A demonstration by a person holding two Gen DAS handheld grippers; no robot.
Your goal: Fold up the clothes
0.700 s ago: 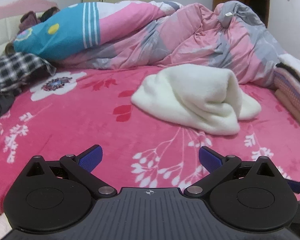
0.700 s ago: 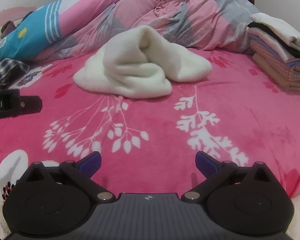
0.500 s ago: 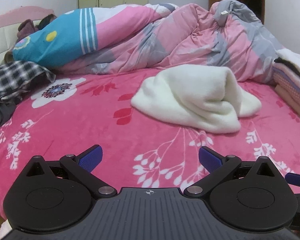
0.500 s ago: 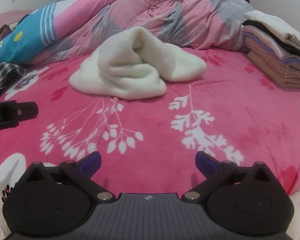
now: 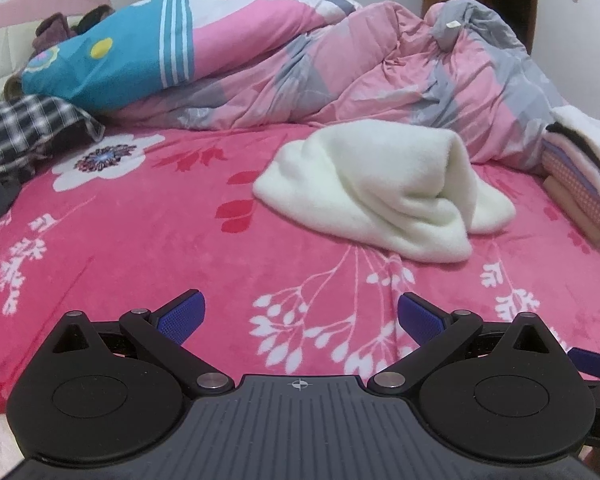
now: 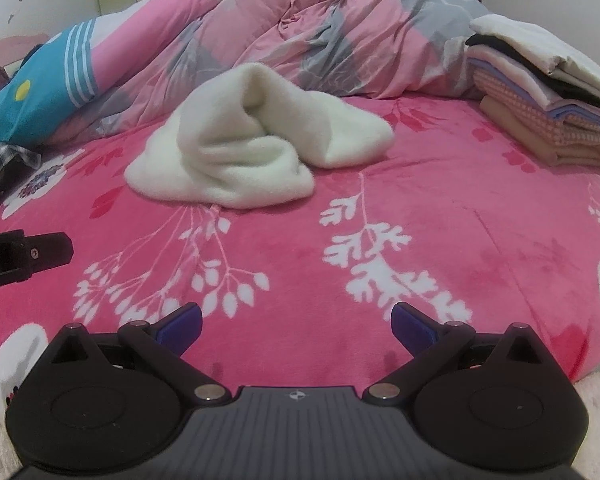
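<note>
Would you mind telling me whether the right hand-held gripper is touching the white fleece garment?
Apart. The right wrist view shows the right hand-held gripper open, with bare pink blanket between it and the white fleece garment.

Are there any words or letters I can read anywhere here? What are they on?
".AI" – white letters on the black left gripper at the left edge of the right wrist view; the start is cut off.
Tag on the quilt – too small to read.
Nothing else has writing.
</note>
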